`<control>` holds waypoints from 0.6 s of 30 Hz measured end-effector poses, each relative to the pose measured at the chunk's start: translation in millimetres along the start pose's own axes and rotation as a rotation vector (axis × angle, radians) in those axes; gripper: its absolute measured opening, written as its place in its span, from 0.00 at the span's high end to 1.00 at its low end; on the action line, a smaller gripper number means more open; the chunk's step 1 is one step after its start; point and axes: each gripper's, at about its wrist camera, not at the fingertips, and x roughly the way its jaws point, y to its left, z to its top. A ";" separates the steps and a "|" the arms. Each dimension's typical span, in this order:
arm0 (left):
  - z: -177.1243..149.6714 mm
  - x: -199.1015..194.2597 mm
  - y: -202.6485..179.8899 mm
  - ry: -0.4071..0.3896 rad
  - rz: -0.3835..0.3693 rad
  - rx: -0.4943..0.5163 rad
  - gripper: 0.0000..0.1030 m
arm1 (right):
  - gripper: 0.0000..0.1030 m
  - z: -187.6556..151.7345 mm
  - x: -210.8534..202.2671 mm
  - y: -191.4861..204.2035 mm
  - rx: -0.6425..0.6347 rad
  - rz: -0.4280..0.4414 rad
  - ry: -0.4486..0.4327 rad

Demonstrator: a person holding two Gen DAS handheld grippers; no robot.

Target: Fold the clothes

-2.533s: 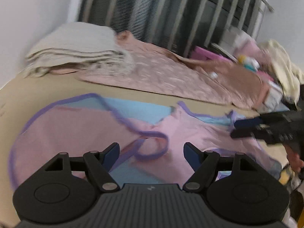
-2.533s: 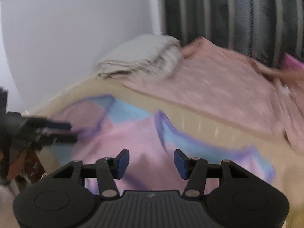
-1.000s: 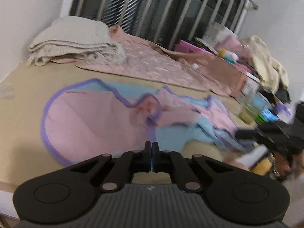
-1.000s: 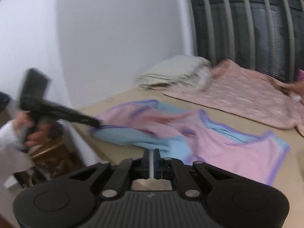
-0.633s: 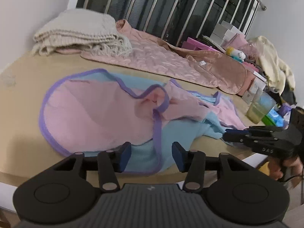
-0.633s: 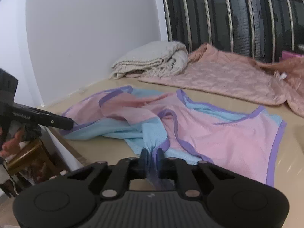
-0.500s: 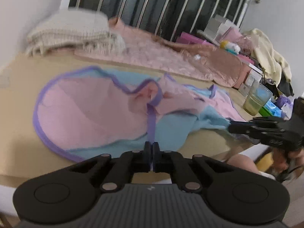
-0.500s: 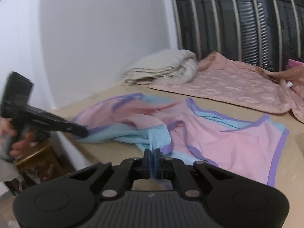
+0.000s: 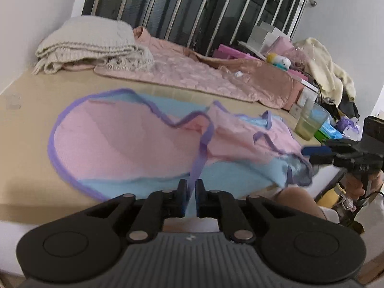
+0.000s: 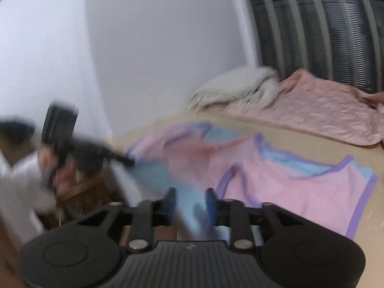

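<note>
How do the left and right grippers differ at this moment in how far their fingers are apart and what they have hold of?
The left gripper has its fingers nearly together, pinching the garment's purple-trimmed strap; the right gripper has its fingers clearly parted, with blue cloth lying loose between them. The left wrist view is sharp, whereas the right wrist view is motion-blurred. Both sit at the garment's near edge on the tan surface.
</note>
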 end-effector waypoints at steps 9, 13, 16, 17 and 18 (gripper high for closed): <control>29.7 44.9 7.9 0.020 0.112 -0.009 0.76 | 0.76 12.2 59.2 -32.6 -0.072 -0.334 0.114; 43.5 63.6 20.1 0.001 0.162 0.023 0.76 | 0.68 30.6 79.4 -60.5 -0.098 -0.318 0.142; 57.6 78.3 28.0 -0.001 0.191 0.042 0.76 | 0.67 49.5 96.2 -82.2 -0.100 -0.321 0.183; 62.6 82.4 31.9 0.000 0.204 0.036 0.76 | 0.67 53.3 100.0 -84.9 -0.109 -0.349 0.192; 67.1 85.2 35.7 0.003 0.226 0.024 0.77 | 0.67 57.2 102.0 -86.5 -0.116 -0.376 0.197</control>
